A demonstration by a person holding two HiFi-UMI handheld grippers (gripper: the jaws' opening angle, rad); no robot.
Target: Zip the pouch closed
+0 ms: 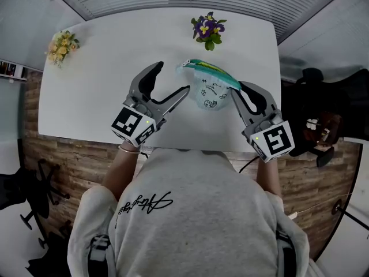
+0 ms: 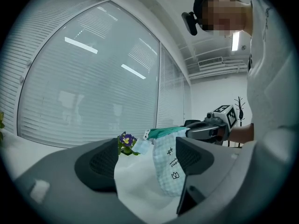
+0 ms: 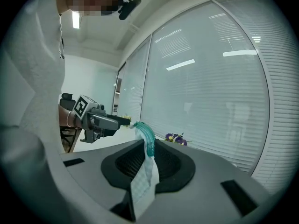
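Right gripper view: pouch [image 3: 144,182] btwn fingers [image 3: 174,165].

The pouch [image 1: 212,95] was a small pale blue-and-white checked fabric thing with tiny black doodles on it (a star, a crown, some scribbly writing). It had a ruffled teal zipper strip [image 1: 209,69] running along the top. It hung over the white table [image 1: 86,97] with the top edge up and the body sagging below, pinched at one end of that strip by the right gripper [image 1: 237,89]. Honestly couldn't tell if the zip was shut.
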